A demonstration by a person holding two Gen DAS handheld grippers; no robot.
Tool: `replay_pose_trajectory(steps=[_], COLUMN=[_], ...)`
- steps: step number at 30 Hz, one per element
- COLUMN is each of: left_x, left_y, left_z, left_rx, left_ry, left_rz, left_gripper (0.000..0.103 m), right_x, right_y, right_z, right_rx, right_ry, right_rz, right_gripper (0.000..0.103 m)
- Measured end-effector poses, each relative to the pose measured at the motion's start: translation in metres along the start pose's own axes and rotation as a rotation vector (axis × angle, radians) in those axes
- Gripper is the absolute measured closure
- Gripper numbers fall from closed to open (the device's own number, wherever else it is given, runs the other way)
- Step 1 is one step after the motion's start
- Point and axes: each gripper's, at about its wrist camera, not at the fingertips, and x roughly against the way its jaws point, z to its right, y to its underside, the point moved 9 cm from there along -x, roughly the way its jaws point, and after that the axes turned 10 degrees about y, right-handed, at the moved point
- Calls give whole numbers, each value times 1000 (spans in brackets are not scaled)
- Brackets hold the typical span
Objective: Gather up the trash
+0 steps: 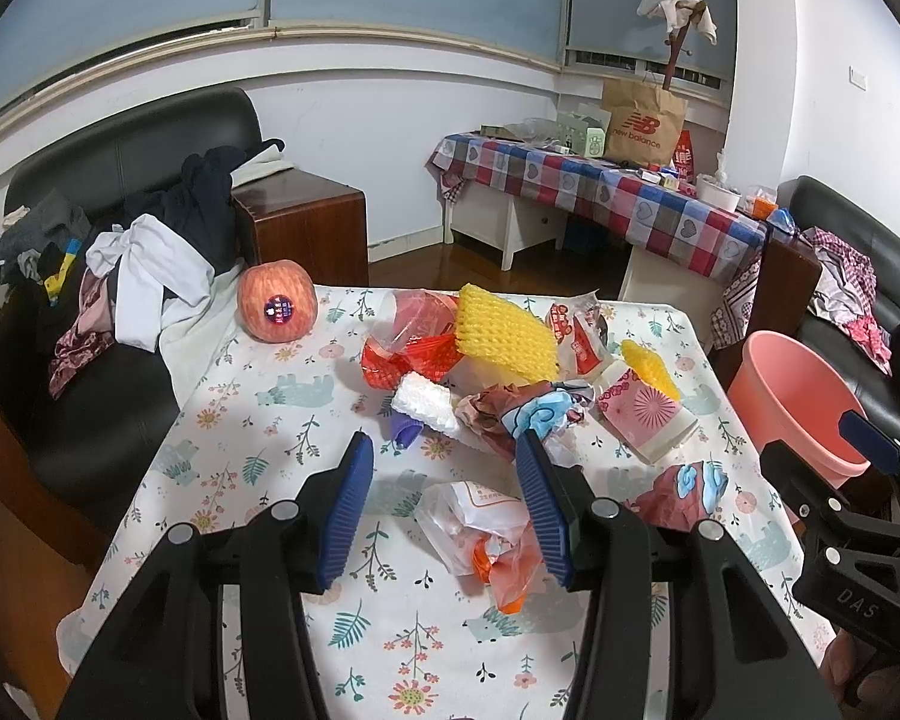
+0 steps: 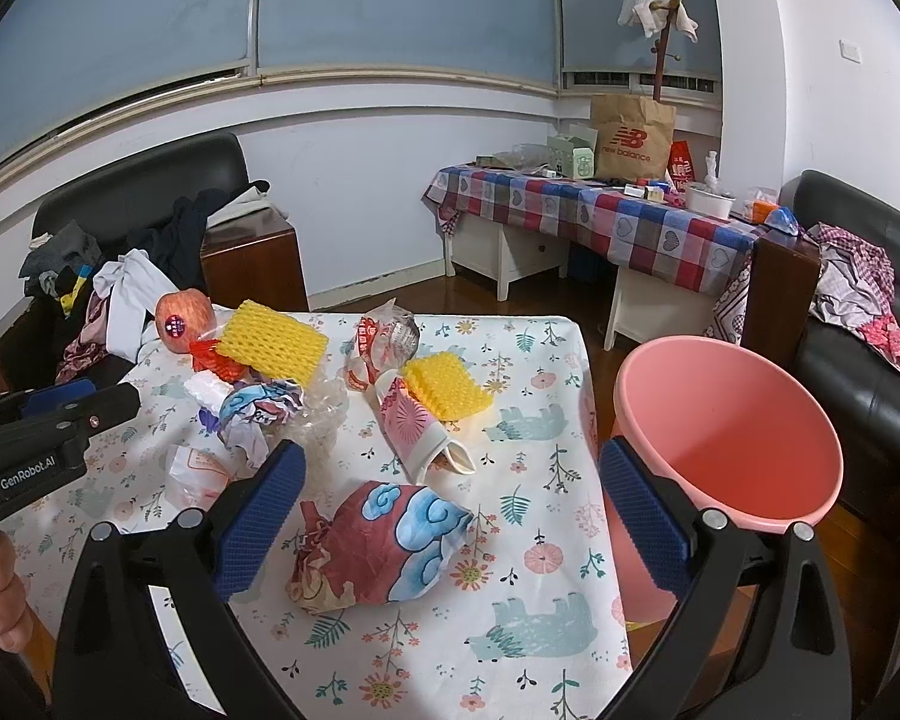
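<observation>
Trash is scattered on a table with a floral cloth [image 1: 258, 420]. My left gripper [image 1: 444, 439] is open just above a crumpled white and orange plastic wrapper [image 1: 480, 525], and its pads do not touch it. My right gripper [image 2: 450, 447] is open wide around a crumpled red and blue paper ball [image 2: 384, 546] without pressing on it. Farther back lie a big yellow foam net [image 1: 504, 330], a smaller yellow foam net [image 2: 447, 387], a pink paper cup [image 2: 414, 423] on its side, white foam [image 1: 426, 402] and another crumpled paper [image 2: 258, 408]. A pink bin [image 2: 732, 420] stands at the table's right edge.
A red apple [image 1: 276, 300] with a sticker sits at the far left corner. A black sofa [image 1: 120, 180] piled with clothes stands to the left. Behind, a checked-cloth table [image 2: 600, 216] carries a brown paper bag [image 2: 630, 132]. A black armchair [image 2: 870, 360] is behind the bin.
</observation>
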Motion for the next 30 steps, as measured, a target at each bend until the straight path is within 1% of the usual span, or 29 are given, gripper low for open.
replay_pose_trajectory(steps=[6,7,10,19,30], left_x=[0,0,0,0,0], left_y=[0,0,0,0,7], left_z=[0,0,0,0,3], left_rx=[1,1,0,3,0], left_ry=[0,0,0,2,11], left_rz=[0,0,-1,-1,-3], left_gripper=[54,54,54,54,54], right_x=[3,-1,-1,1,4], right_y=[1,-1,-1,-1,3], right_z=[-4,3,7,10,13], right_rx=[-1,-1,-3,-3,-7], right_ry=[1,1,1,3,6], right_rz=[1,1,3,3,2], right_gripper=[3,3,3,3,3])
